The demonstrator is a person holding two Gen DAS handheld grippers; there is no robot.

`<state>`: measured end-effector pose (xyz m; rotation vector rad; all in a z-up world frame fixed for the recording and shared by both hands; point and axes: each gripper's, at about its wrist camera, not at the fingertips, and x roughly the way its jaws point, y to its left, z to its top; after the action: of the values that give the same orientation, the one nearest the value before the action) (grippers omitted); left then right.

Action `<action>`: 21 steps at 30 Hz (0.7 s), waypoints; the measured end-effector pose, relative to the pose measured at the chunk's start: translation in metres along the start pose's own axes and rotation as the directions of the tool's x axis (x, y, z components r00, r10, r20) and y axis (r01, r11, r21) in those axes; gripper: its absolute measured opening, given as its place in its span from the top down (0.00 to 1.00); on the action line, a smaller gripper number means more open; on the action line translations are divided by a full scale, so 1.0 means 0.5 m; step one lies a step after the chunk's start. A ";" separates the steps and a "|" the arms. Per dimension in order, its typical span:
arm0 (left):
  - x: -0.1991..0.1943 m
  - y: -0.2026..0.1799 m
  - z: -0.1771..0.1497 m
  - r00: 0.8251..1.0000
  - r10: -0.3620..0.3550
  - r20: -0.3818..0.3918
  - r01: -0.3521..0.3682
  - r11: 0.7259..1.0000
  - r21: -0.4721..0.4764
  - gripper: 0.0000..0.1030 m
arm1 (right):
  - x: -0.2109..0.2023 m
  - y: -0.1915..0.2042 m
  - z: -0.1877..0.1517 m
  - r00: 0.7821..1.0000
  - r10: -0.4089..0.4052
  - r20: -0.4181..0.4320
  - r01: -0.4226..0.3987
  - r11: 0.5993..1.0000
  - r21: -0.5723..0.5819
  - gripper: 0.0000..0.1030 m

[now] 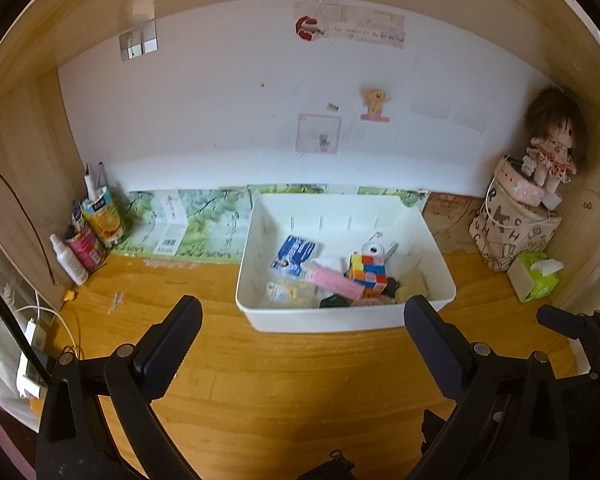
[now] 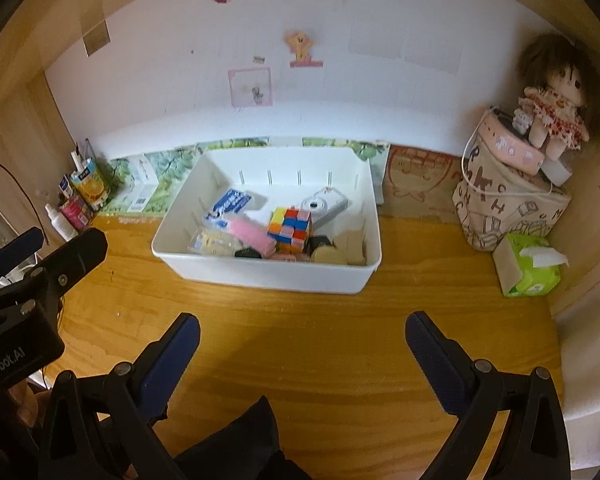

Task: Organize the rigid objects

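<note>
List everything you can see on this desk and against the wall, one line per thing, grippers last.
bin: one, white, middle of the desk
puzzle cube: one, multicoloured, in the bin
blue box: one, blue and white, in the bin, back left
pink block: one, pink, in the bin, left of the cube
small camera: one, white and grey, in the bin, behind the cube
doll: one, brown hair, dotted dress, on the pink case, right corner
tissue box: one, green, right side of the desk
spray bottle: one, white, left corner
desk: one, wooden
left gripper: one, black, open, empty
right gripper: one, black, open, empty
</note>
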<state>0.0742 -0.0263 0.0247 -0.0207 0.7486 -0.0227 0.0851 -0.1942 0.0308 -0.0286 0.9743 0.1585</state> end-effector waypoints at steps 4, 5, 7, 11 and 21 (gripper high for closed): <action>0.008 0.003 0.014 1.000 0.000 0.024 0.000 1.000 -0.004 0.02 | 0.006 -0.003 0.016 1.000 -0.003 0.022 0.003 1.000 0.000 0.00; 0.010 0.004 0.017 1.000 0.001 0.027 -0.001 1.000 -0.004 0.02 | 0.009 -0.003 0.021 1.000 -0.002 0.024 0.002 1.000 0.000 0.00; 0.015 0.006 0.021 1.000 0.003 0.030 -0.003 1.000 -0.006 0.02 | 0.013 -0.002 0.029 1.000 0.000 0.028 0.000 1.000 -0.003 0.00; 0.023 0.013 0.021 1.000 0.004 0.016 -0.004 1.000 -0.016 0.02 | 0.023 0.001 0.038 1.000 0.007 0.023 -0.007 1.000 -0.007 0.00; 0.028 0.011 0.014 1.000 0.011 -0.008 -0.011 1.000 -0.020 0.02 | 0.035 0.008 0.031 0.999 0.034 -0.015 -0.034 0.999 -0.012 0.00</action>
<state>0.0893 -0.0211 0.0203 -0.0353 0.7569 -0.0048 0.1067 -0.1866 0.0253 -0.0249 0.9890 0.1960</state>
